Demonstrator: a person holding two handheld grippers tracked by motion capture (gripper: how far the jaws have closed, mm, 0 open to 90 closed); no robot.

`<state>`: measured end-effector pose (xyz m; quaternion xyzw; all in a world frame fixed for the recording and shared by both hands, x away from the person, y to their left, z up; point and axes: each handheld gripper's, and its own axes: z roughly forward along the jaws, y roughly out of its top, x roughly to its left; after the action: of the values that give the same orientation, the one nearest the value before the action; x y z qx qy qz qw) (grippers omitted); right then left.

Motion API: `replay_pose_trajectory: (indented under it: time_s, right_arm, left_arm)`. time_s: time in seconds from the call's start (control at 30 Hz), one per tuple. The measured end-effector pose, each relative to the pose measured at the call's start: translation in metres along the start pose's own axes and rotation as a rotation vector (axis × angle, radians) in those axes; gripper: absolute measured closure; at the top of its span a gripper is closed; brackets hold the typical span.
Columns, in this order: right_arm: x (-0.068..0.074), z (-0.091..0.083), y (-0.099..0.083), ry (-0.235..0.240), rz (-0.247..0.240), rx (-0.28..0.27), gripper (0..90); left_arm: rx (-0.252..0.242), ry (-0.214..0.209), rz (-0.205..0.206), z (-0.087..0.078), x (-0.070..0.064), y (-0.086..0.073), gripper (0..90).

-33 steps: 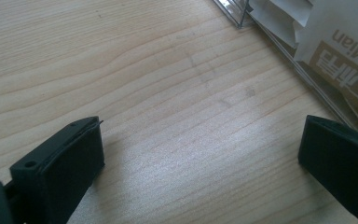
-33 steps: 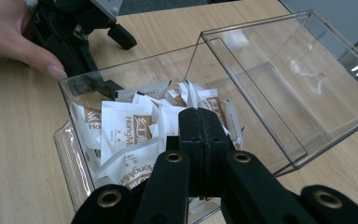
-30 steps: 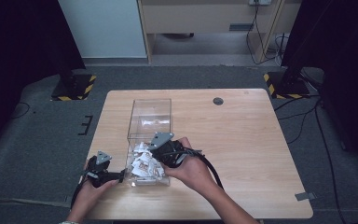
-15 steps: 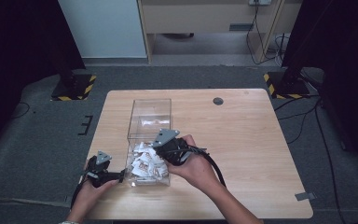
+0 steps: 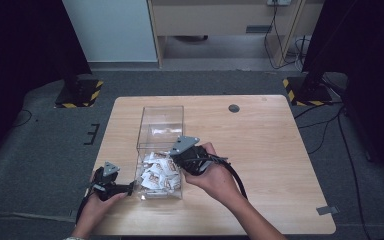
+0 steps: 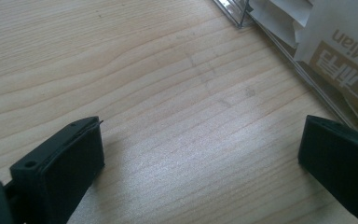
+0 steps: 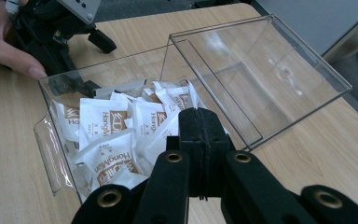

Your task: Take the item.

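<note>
The right tongs [image 7: 199, 122] were pressed together, empty, above the white sachets [image 5: 158, 172] in the clear box [image 5: 160, 120] on the counter [image 5: 260, 150]. The left tongs [image 5: 130, 188], jaws apart, rested just left of the box's near end.

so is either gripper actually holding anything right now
Nothing, as far as shows. The left gripper is open over bare table. The right gripper is shut above the sachets in the clear box, with nothing visible between its jaws.
</note>
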<state>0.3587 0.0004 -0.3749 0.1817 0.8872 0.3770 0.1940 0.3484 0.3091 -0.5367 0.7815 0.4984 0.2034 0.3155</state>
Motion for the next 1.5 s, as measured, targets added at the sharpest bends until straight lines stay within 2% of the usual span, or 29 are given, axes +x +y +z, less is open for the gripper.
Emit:
replay_pose_trajectory:
  time_s: [0.7,1.5]
  right_arm:
    - [-0.023,-0.012,-0.020,-0.050,0.035,0.009,90.0]
    - [-0.036,-0.024,-0.042,-0.080,0.073,0.006,90.0]
  left_arm:
    - [0.000,0.000,0.000,0.000,0.000,0.000,0.0]
    - [0.000,0.000,-0.001,0.000,0.000,0.000,0.0]
